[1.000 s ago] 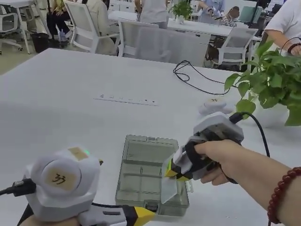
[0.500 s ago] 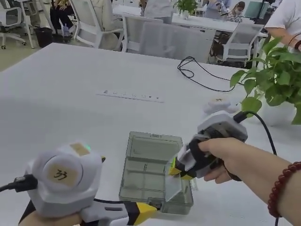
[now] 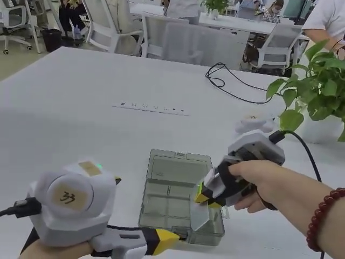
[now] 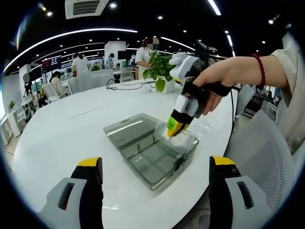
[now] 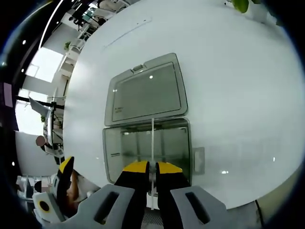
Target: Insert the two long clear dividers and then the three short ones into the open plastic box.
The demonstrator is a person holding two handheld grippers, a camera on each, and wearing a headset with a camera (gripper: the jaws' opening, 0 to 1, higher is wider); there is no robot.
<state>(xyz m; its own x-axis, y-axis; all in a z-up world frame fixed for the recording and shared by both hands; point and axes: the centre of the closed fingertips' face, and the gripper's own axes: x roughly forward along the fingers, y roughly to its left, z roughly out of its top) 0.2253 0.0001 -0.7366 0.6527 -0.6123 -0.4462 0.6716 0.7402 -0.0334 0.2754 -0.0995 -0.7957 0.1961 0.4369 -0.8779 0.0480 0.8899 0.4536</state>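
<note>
The open clear plastic box (image 3: 161, 202) lies on the white table, its lid (image 3: 178, 166) flat behind the base. My right gripper (image 3: 206, 198) hangs over the base's right end, shut on a clear divider (image 3: 199, 217) whose lower edge reaches into the base. In the right gripper view the divider (image 5: 152, 138) shows edge-on between the shut jaws (image 5: 152, 168), over the base (image 5: 128, 145). My left gripper (image 4: 155, 162) stands open near the box's (image 4: 138, 150) front edge, holding nothing. Faint lines of other dividers cross the base; their number is unclear.
A potted plant (image 3: 315, 89) stands at the right, with a black cable (image 3: 232, 86) and a small white device (image 3: 252, 123) behind the box. A socket strip (image 3: 153, 109) is set into the table (image 3: 81, 108). Chairs and people are beyond the far edge.
The right gripper has sunk slightly with the divider over the base's right end. The rest of the shift is the head camera moving. The left gripper stays where it was.
</note>
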